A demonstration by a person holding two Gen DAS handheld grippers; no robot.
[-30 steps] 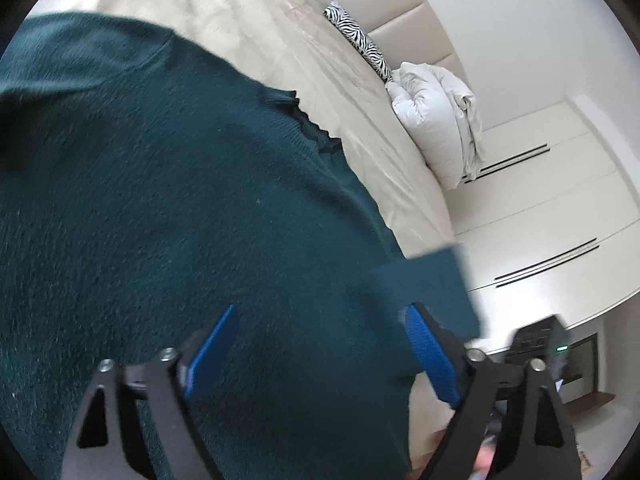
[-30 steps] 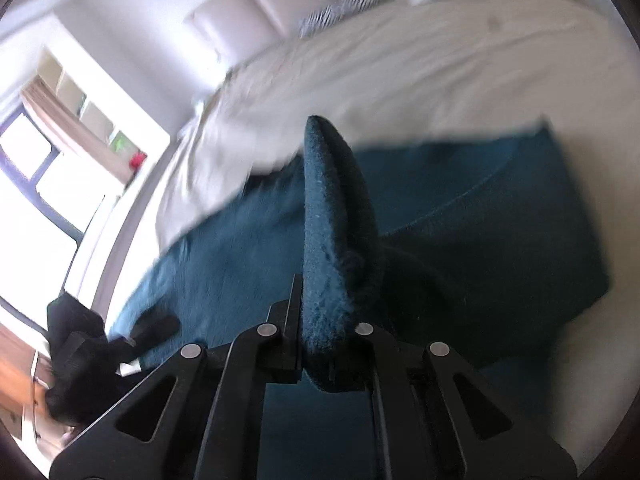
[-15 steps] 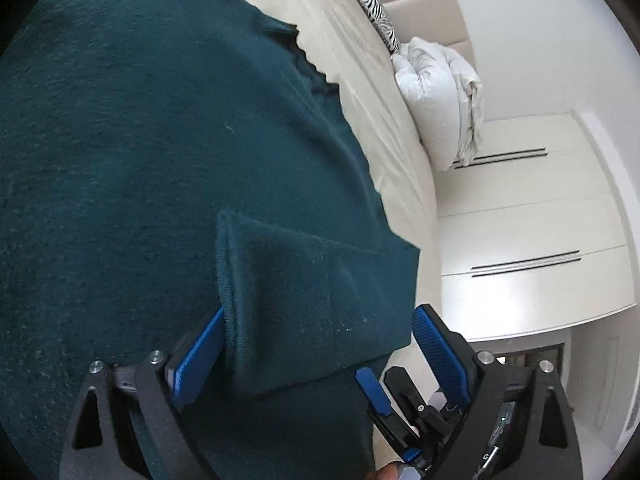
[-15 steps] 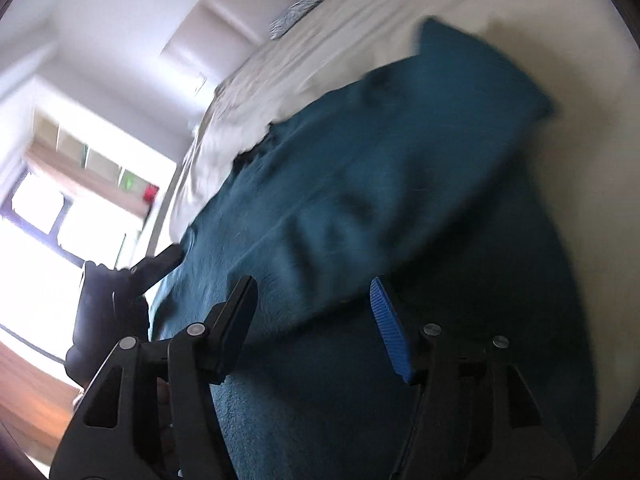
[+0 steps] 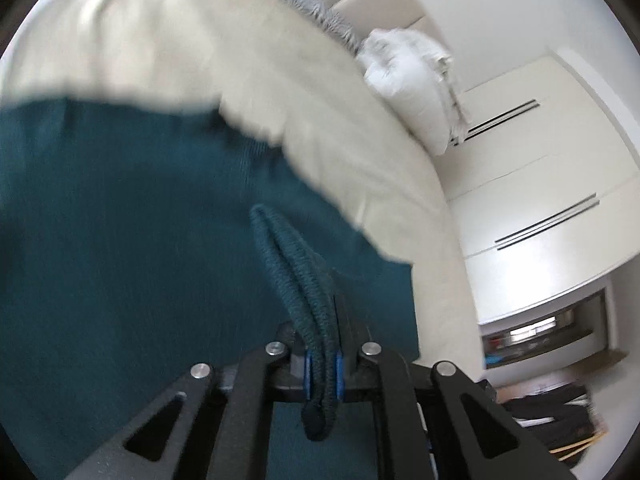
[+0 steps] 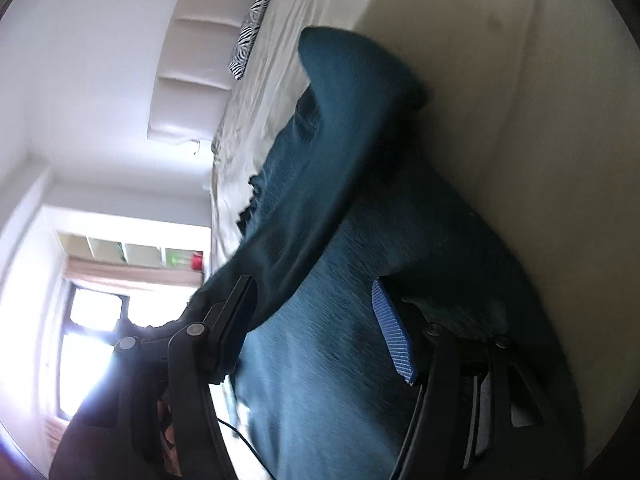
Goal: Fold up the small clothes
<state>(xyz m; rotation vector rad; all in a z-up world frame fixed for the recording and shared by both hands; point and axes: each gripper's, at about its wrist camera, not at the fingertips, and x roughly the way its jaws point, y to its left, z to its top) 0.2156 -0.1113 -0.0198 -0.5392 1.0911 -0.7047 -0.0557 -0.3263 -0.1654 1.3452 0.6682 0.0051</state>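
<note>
Pinching a doubled, ribbed edge of a dark teal sweater (image 5: 120,272), the left hand-held gripper (image 5: 322,364) has its blue pads pressed together on the knit at the lower centre of its frame. The sweater lies spread on a cream bed (image 5: 360,152), filling the left and lower parts of that view, with a white duvet (image 5: 412,84) bunched in the upper right. In the right wrist view, the right hand-held gripper (image 6: 320,320) is spread wide and grips nothing; teal cloth passes between its fingers, a raised fold running toward the top centre. A fold appears to be under way, the left side carrying the edge. Next, that edge likely needs drawing across the body and laying flat, while the free gripper steadies or smooths the cloth.
</note>
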